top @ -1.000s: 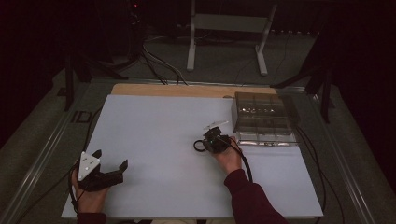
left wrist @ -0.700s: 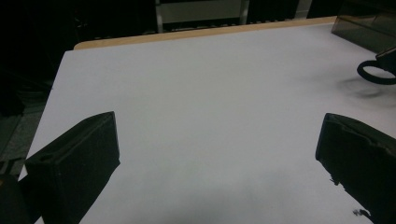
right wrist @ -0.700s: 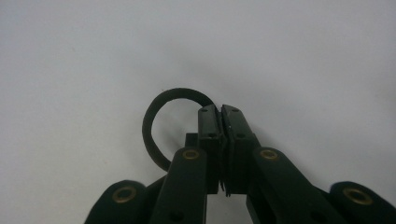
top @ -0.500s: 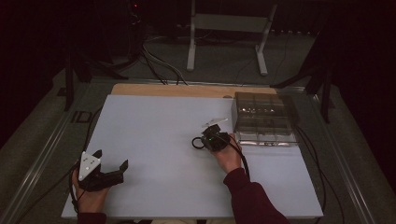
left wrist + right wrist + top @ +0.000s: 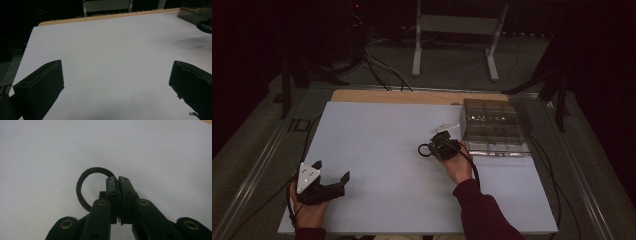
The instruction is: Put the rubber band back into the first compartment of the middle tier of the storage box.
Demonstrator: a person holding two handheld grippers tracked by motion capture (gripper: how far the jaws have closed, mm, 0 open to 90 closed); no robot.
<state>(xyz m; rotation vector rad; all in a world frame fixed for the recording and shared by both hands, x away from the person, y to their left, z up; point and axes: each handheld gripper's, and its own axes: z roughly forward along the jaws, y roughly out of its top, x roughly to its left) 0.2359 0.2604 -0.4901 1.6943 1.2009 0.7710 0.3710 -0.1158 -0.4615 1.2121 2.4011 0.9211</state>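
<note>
A thin black ring [image 5: 85, 187] hangs to the left of my right gripper [image 5: 118, 181], whose two jaws are pressed together on the ring's edge over the white table surface. From above, that right gripper [image 5: 436, 148] and the black ring [image 5: 424, 150] sit just left of a clear compartment box [image 5: 496, 127]. My left gripper [image 5: 332, 180] rests at the near left of the white table [image 5: 377, 130], jaws spread wide. In the left gripper view its fingers [image 5: 41, 85] stand far apart with bare white surface between them.
The clear compartment box [image 5: 195, 12] stands at the far right of the table. A wooden strip [image 5: 402, 96] runs along the table's far edge. Cables trail from both grippers, and a metal stand [image 5: 457, 30] is on the dark floor beyond.
My right gripper has slid a little toward the near left, away from the clear box, carrying the black ring. The left gripper has stayed in place.
</note>
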